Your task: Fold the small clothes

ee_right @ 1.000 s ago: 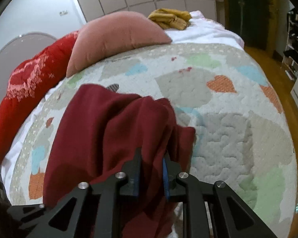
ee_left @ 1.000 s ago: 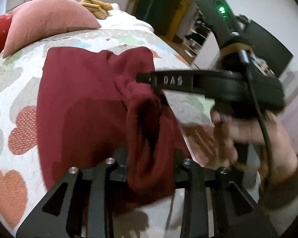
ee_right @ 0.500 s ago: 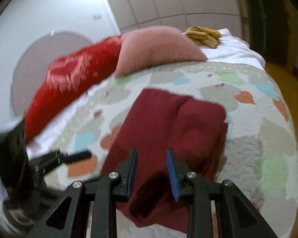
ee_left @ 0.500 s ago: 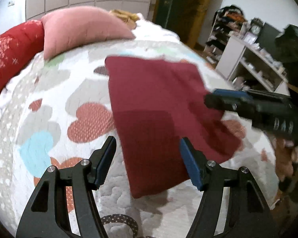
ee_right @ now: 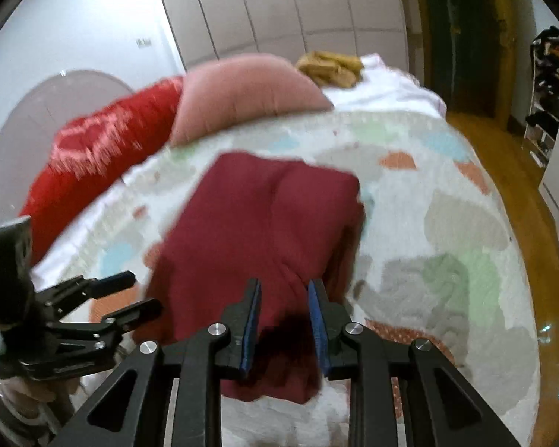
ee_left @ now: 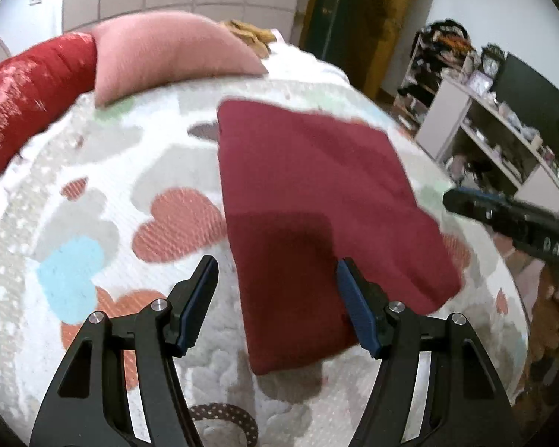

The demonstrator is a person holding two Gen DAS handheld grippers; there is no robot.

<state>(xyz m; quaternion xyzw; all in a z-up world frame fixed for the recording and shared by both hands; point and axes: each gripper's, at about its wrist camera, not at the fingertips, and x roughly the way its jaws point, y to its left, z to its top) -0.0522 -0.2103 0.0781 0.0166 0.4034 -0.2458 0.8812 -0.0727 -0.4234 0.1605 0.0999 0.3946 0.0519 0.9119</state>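
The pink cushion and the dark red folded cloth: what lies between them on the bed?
Only bare quilt with its heart pattern lies between the pink cushion and the dark red folded cloth; the left wrist view shows it best.

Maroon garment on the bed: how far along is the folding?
Done: the maroon garment lies folded flat on the quilt. In hand: nothing; the left gripper is open, the right gripper is closing on nothing. Left: possibly another fold or tidying.

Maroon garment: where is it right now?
The maroon garment lies folded flat on the heart-patterned quilt, mid-frame in both wrist views, nearer than the pink pillow. Neither the left gripper nor the right gripper holds it.
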